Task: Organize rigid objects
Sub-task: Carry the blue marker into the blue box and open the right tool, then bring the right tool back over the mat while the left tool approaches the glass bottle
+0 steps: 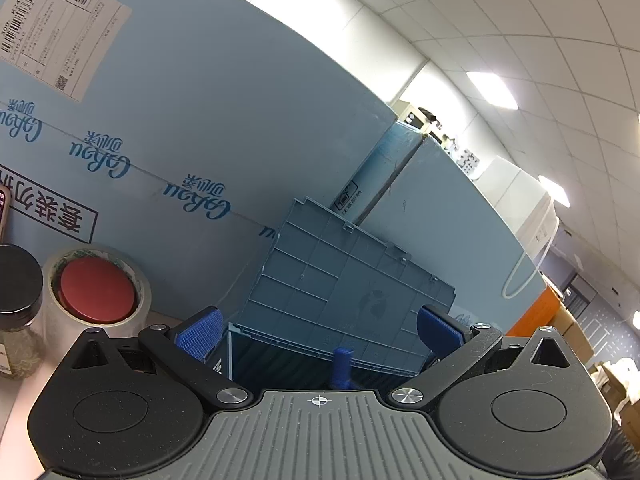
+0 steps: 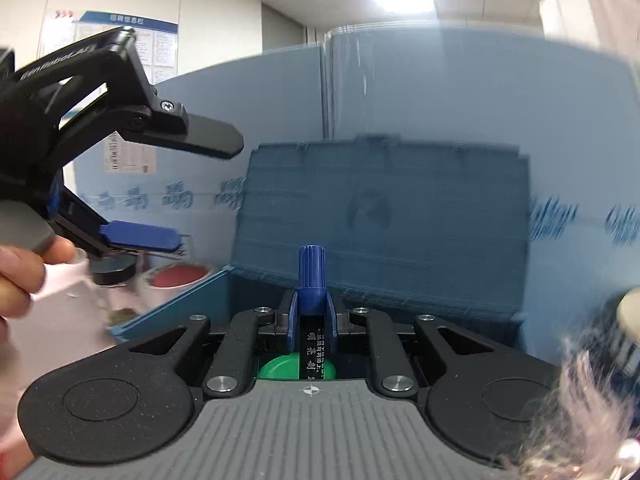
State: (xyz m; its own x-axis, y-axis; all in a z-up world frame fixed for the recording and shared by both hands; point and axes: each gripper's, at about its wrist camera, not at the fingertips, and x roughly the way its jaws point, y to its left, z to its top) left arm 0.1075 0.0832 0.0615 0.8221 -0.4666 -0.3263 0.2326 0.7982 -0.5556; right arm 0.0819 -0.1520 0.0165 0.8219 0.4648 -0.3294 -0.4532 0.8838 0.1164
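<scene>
So the right gripper [image 2: 311,312] is clamped down tight on a marker [image 2: 311,280], blue cap poking out past the fingertips and the black barrel with white print running back between the jaws. It hangs right over the open blue crate [image 2: 192,296], whose lid [image 2: 380,216] stands propped up behind against big blue cartons [image 1: 200,120]. That view is smeared with blur, so fine detail is a bit iffy.

Handling-wise I'd guess the marker is light, stiff plastic, smooth and round, so it could roll or twist in the pads if pinched off-centre. Holding it where the cap meets the barrel, as now, looks sensible to me; nothing fragile about it.

Left gripper [image 1: 320,330] is wide open with nothing in it, blue pads [image 1: 200,332] spread either side of the crate opening; the marker's cap shows in that view too.

Containers: inside the crate I can only make out something round and green [image 2: 280,368] under the marker, the rest is hidden. Off to the side on the table there's a tape roll [image 1: 96,288] with a red lid-like thing in its middle, and a black-capped jar [image 1: 18,308] of something greenish.
</scene>
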